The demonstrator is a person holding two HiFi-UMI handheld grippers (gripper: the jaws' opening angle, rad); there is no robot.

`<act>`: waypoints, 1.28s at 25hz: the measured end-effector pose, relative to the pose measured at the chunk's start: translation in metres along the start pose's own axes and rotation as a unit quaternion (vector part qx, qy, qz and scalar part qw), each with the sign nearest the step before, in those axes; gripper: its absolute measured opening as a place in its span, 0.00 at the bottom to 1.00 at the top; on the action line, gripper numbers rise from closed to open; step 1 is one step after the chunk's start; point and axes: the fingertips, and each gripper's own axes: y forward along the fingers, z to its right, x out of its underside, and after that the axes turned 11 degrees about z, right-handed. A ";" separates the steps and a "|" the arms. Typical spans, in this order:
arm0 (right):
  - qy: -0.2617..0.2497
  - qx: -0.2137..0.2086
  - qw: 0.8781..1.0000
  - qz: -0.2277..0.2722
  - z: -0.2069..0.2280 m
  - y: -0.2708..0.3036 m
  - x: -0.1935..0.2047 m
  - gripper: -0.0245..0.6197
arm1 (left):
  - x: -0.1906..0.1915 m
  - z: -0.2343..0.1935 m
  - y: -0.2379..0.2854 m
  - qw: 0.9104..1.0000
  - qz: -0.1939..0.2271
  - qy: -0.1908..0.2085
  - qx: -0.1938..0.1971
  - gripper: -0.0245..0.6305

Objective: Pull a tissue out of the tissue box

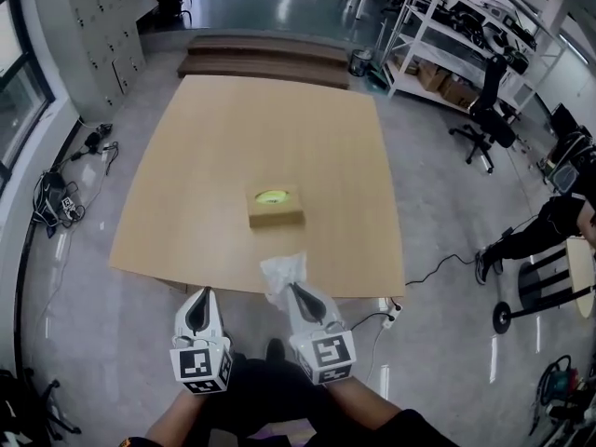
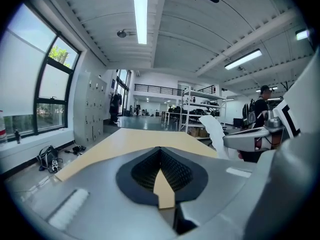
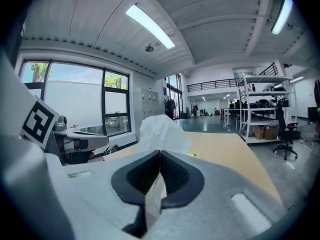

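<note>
A tan tissue box [image 1: 276,208] with a yellow-green oval opening sits near the middle of the wooden table [image 1: 233,128]. Nearer me, over the table's front edge, my right gripper [image 1: 296,290] is shut on a crumpled white tissue [image 1: 284,273] that is free of the box. In the right gripper view the tissue [image 3: 161,131] sticks up from between the closed jaws [image 3: 160,156]. My left gripper [image 1: 202,296] hangs beside it, off the table's front edge. Its jaws [image 2: 160,151] are shut with nothing in them. The tissue [image 2: 216,134] also shows at the right of the left gripper view.
Grey floor surrounds the table. A power strip and cable [image 1: 391,313] lie by its near right corner, and more cables [image 1: 51,198] lie at the left wall. Shelving [image 1: 447,54], an office chair [image 1: 486,119] and a person [image 1: 540,231] are at the right.
</note>
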 end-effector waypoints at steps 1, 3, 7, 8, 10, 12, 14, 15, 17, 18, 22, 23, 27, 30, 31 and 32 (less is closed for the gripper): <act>-0.001 -0.001 1.000 0.002 -0.003 -0.002 -0.001 0.03 | -0.001 -0.001 -0.004 1.000 0.001 0.000 -0.002 0.07; -0.004 -0.004 1.000 0.006 -0.009 -0.004 -0.004 0.03 | -0.003 -0.004 -0.011 1.000 0.005 0.002 -0.004 0.07; -0.007 -0.010 1.000 0.009 -0.028 -0.010 -0.007 0.03 | -0.007 -0.010 -0.030 1.000 0.016 0.006 -0.006 0.07; -0.007 -0.011 1.000 0.009 -0.034 -0.012 -0.007 0.03 | -0.009 -0.013 -0.037 1.000 0.018 0.006 -0.008 0.07; -0.008 -0.015 1.000 0.006 -0.050 -0.016 -0.007 0.03 | -0.012 -0.022 -0.054 1.000 0.021 0.007 -0.013 0.07; -0.008 -0.022 1.000 0.003 -0.071 -0.018 -0.009 0.03 | -0.016 -0.034 -0.072 1.000 0.023 0.007 -0.019 0.07; -0.008 -0.029 1.000 0.002 -0.097 -0.022 -0.010 0.03 | -0.017 -0.049 -0.092 0.999 0.024 0.004 -0.025 0.07; -0.009 -0.031 0.999 0.000 -0.109 -0.025 -0.008 0.03 | -0.015 -0.056 -0.102 0.999 0.023 0.001 -0.028 0.07; -0.008 -0.031 0.999 -0.006 -0.130 -0.034 -0.005 0.03 | -0.010 -0.067 -0.120 0.999 0.017 -0.008 -0.029 0.07; -0.009 -0.028 1.000 -0.009 -0.137 -0.040 -0.003 0.03 | -0.008 -0.069 -0.128 0.999 0.015 -0.010 -0.027 0.07; -0.014 -0.015 1.000 -0.013 -0.158 -0.060 0.004 0.03 | -0.002 -0.073 -0.150 1.000 0.013 -0.015 -0.011 0.07; -0.016 -0.012 1.000 -0.015 -0.161 -0.064 0.005 0.03 | -0.001 -0.073 -0.153 1.000 0.012 -0.018 -0.007 0.07; -0.020 -0.003 1.000 -0.020 -0.163 -0.079 0.005 0.03 | 0.000 -0.061 -0.161 1.000 0.010 -0.026 0.009 0.07; -0.025 0.005 1.000 -0.014 -0.159 -0.085 0.000 0.03 | -0.001 -0.052 -0.158 0.999 0.015 -0.025 0.019 0.07; -0.026 0.006 1.000 -0.013 -0.157 -0.087 -0.001 0.03 | -0.002 -0.049 -0.156 0.999 0.018 -0.023 0.023 0.07; -0.027 0.008 1.000 -0.013 -0.154 -0.089 0.000 0.03 | -0.003 -0.045 -0.154 0.999 0.019 -0.021 0.025 0.07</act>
